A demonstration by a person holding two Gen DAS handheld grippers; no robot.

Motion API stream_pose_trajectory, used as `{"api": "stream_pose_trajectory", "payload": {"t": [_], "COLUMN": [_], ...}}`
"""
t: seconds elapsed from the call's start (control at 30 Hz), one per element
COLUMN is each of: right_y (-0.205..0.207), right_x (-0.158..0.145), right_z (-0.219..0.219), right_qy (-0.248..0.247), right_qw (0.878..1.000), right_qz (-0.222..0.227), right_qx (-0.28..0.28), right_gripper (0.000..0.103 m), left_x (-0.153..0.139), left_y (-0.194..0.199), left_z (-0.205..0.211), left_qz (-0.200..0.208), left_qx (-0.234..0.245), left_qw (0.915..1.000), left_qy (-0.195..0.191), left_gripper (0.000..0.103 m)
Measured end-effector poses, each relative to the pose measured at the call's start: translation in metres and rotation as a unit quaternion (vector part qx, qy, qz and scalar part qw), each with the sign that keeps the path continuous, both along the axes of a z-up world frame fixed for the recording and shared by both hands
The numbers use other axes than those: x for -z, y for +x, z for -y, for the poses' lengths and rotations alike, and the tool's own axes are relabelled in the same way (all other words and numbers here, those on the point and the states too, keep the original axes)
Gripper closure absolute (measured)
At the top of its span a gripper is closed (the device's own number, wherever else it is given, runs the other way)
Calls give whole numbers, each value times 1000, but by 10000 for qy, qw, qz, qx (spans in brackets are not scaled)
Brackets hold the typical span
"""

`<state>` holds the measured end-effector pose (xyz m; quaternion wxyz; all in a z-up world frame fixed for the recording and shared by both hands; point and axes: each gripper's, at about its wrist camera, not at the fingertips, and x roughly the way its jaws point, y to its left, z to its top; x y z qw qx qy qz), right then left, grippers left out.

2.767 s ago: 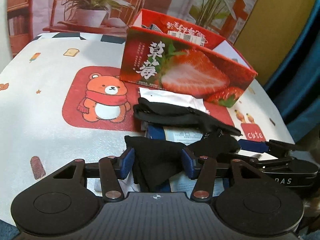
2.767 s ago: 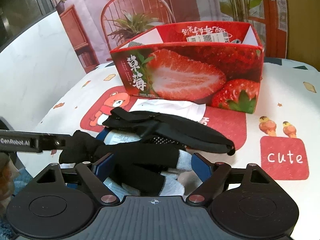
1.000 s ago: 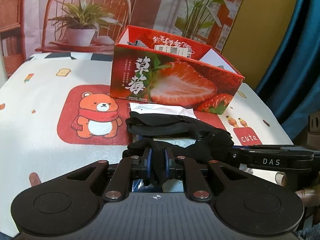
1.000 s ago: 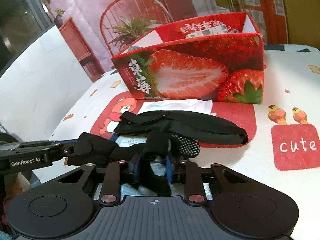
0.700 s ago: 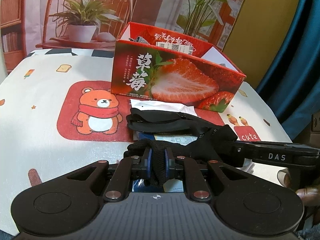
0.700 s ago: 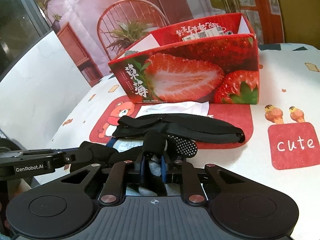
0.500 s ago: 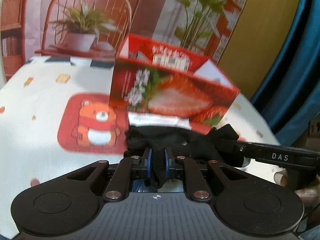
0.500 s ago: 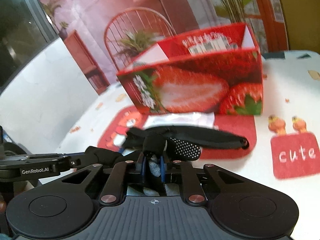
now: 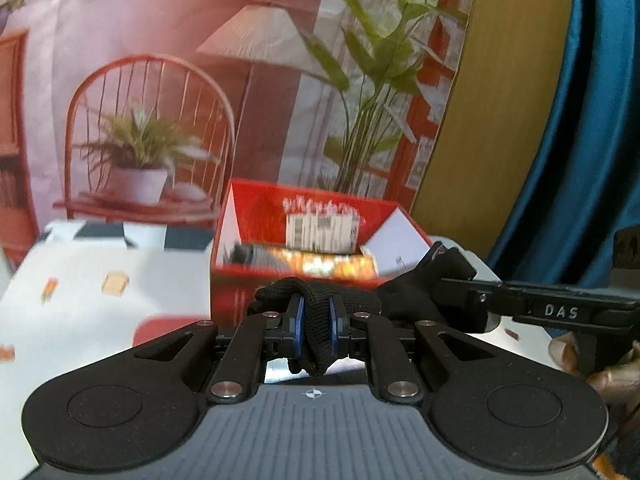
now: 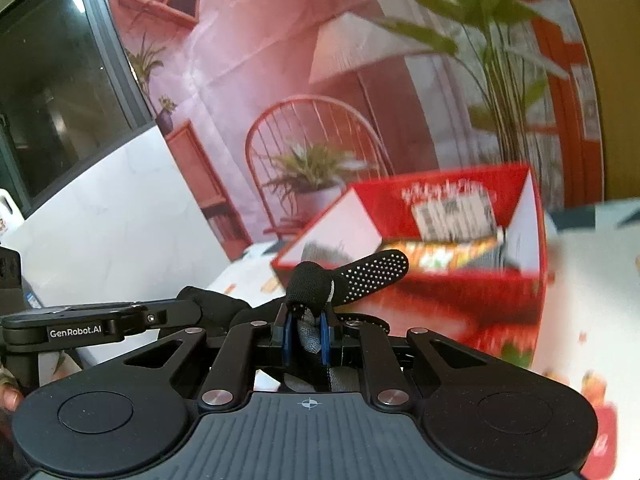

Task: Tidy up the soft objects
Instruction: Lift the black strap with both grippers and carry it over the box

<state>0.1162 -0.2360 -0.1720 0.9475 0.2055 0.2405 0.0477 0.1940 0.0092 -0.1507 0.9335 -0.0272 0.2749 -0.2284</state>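
**Black glove held up by both grippers in front of the strawberry box**

A black knit glove (image 9: pixel 316 320) is pinched between the blue pads of the left gripper (image 9: pixel 316 326). The jaws are nearly closed, and a fold of the fabric is squeezed between them and hangs down below. In the left wrist view the glove is stretched toward 3 o'clock, where its other end is gripped by the right gripper (image 9: pixel 460 292), seen from the side. Some fingers of the person's hand (image 9: pixel 588 368) are seen at 4 o'clock, under that tool.

In the right wrist view, the right gripper (image 10: pixel 306 332) is also narrowed onto the glove (image 10: pixel 310 284). A grey part of the fabric is caught between its pads, and one dotted glove finger (image 10: pixel 376 268) sticks out toward 2 o'clock. The left gripper (image 10: pixel 160 314) is seen at 9 o'clock with black fabric at its tip.

Behind the glove, at 12 o'clock, the open red strawberry box (image 9: pixel 256 204) is placed on the white patterned tablecloth (image 9: pixel 100 264). Some items are already inside the box, but they are blurred. A printed backdrop with a chair and plants (image 9: pixel 152 128) is hung behind the table.
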Motion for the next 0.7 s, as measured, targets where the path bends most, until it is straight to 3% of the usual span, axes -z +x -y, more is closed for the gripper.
{"api": "stream_pose_trajectory", "payload": {"t": [0.2, 0.33, 0.5, 0.67, 0.7], "right_y": [48, 79, 114, 141, 144], "right_x": [-20, -18, -4, 21, 26], "right_z": [22, 35, 55, 72, 74], "right_qy": [-302, -421, -522, -520, -510], "right_qw": [9995, 9988, 9968, 9938, 9933], "right_qz": [68, -53, -279, -620, -673], "right_qx": [93, 265, 530, 763, 792], "right_gripper": [90, 90, 90, 90, 90], "left_x": [-16, -18, -2, 20, 24], "left_y": [56, 99, 146, 168, 171], "left_z": [19, 40, 61, 74, 75], "left_qz": [34, -52, -344, -561, -600], "left_qx": [-106, -149, -228, -185, -165], "left_qw": [9999, 9998, 9988, 9969, 9965], "left_qy": [27, 135, 281, 513, 553], "left_gripper": [89, 89, 89, 88, 84]}}
